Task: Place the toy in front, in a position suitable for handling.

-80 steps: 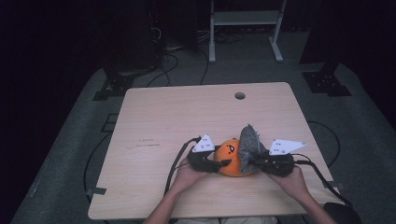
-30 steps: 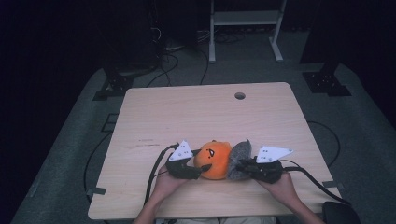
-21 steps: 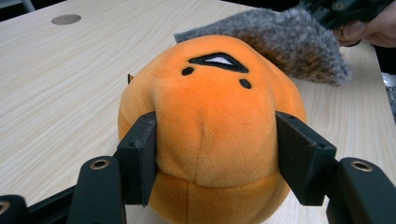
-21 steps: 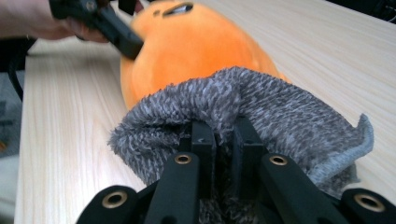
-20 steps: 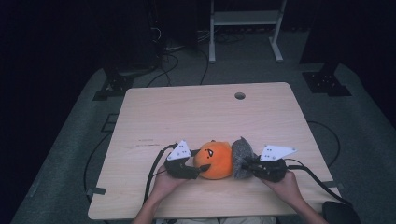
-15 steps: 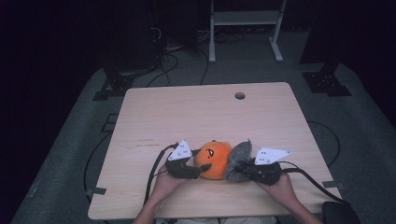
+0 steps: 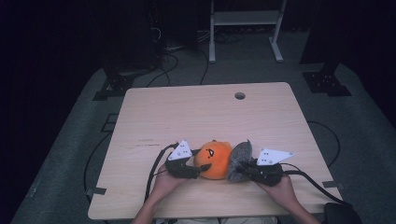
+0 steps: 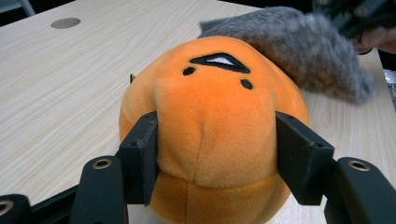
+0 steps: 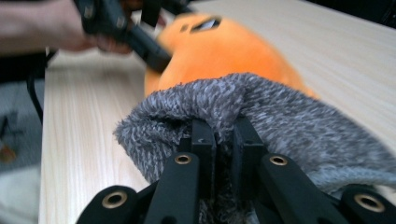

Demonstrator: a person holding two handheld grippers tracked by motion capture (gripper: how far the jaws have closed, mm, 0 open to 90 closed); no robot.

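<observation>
Since the earlier frames the round orange plush toy [image 7: 214,160] is drawn nearer the table's [image 7: 196,112] front edge, squeezed by the left gripper [image 8: 212,158], while the right gripper [image 9: 223,135] pinches the fuzzy grey sock [image 9: 280,121], which risks slipping off if tugged.

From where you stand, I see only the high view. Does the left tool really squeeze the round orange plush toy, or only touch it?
Observer: It squeezes. In the left gripper view both black pads press dents into the round orange plush toy.
Operator: And the right tool?
Observer: The right tool is shut on a fold of the fuzzy grey knitted sock.
Operator: Does the sock touch the toy?
Observer: Yes, it lies against the toy's side.
</observation>
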